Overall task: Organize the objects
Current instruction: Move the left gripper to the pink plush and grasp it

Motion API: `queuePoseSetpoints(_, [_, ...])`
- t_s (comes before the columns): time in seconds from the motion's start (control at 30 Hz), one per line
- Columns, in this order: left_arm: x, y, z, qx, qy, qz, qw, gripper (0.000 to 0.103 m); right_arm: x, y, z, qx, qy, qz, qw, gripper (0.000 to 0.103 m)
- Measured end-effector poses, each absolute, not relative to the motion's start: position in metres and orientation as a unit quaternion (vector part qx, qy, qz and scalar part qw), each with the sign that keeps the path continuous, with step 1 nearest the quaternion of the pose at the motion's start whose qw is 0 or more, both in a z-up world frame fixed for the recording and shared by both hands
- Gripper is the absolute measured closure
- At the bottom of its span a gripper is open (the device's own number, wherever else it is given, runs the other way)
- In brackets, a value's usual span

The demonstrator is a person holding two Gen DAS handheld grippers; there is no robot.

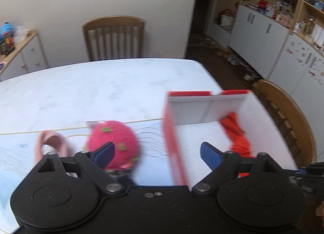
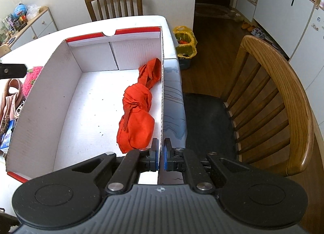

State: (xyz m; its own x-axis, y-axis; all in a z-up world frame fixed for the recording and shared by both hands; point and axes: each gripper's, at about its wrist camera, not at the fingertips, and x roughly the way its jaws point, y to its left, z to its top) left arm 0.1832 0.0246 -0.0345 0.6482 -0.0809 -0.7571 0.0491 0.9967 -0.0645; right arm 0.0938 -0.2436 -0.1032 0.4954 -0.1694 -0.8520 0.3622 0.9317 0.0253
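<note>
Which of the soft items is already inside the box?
The orange cloth bundle, lying against the box's right wall; the pink fuzzy item remains outside.

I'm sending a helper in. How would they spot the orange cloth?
Find the white cardboard box with red edges on the white table. Inside, against its right wall, lies the knotted orange cloth bundle, the box's only item.
</note>
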Motion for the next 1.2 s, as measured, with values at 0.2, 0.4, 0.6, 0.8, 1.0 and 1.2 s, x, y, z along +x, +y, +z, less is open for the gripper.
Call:
queuePoseSetpoints(0.2, [0.197, 0.057, -0.047, -0.009, 0.413, -0.021, 0.911, 0.001, 0.097, -0.243, -0.103, 0.106, 0.48, -0.159, 0.856, 0.099])
queuePoseSetpoints(0.4, [0.22, 0.073, -0.078, -0.002, 0.434, -0.013, 0.901, 0.001, 0.096, -0.244, -0.102, 0.11, 0.482, -0.169, 0.853, 0.099])
queuePoseSetpoints(0.6, [0.239, 0.074, -0.104, -0.003, 0.456, -0.009, 0.89, 0.001, 0.096, -0.244, -0.101, 0.113, 0.484, -0.176, 0.85, 0.099])
queuePoseSetpoints(0.8, [0.256, 0.072, -0.126, 0.008, 0.475, 0.003, 0.88, 0.001, 0.097, -0.243, -0.101, 0.115, 0.488, -0.181, 0.846, 0.099])
queuePoseSetpoints(1.0, [0.267, 0.075, -0.145, 0.005, 0.491, 0.016, 0.871, 0.001, 0.1, -0.243, -0.103, 0.116, 0.491, -0.186, 0.843, 0.099])
queuePoseSetpoints(1.2, [0.267, 0.071, -0.148, 0.01, 0.493, 0.01, 0.87, 0.01, 0.1, -0.243, -0.104, 0.115, 0.493, -0.186, 0.842, 0.098])
